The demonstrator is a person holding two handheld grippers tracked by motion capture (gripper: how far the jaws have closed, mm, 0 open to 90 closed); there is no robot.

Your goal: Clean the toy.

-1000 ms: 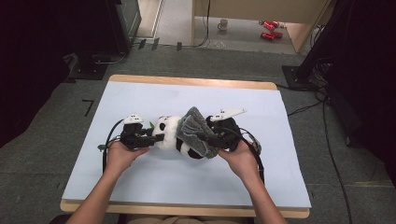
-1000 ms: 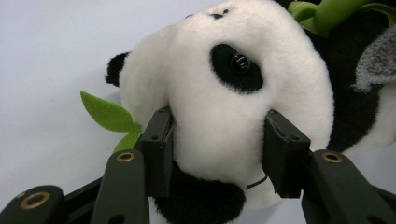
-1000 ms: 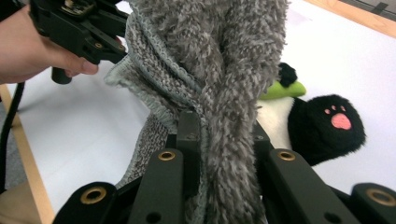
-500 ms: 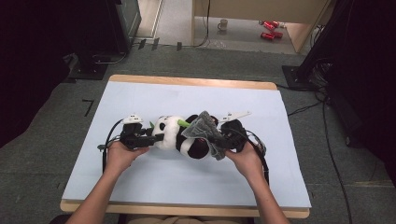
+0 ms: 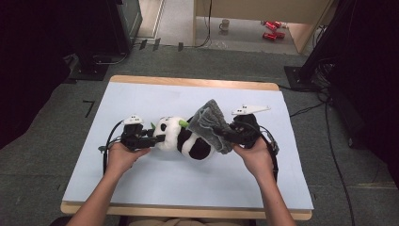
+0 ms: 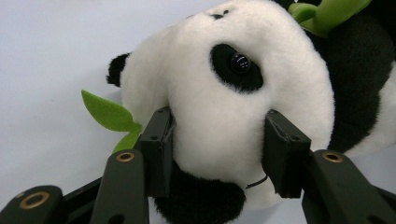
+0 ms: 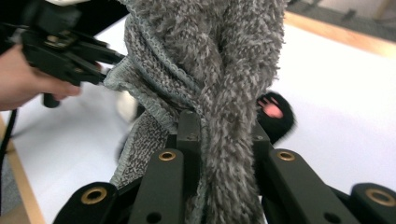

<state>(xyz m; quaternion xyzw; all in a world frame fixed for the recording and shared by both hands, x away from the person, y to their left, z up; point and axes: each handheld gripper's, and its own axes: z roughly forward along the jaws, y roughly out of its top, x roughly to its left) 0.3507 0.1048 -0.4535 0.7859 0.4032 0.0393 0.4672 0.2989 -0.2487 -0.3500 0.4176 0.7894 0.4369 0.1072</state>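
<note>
Clamping panda [image 6: 224, 93] head: left gripper [image 6: 217, 149] | right gripper [image 7: 224, 135] pinching grey cloth [image 7: 219, 70]

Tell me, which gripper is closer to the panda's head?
Left. The left gripper is clamped right on the panda's head. The right gripper is over by the panda's far end, holding the grey cloth.
</note>
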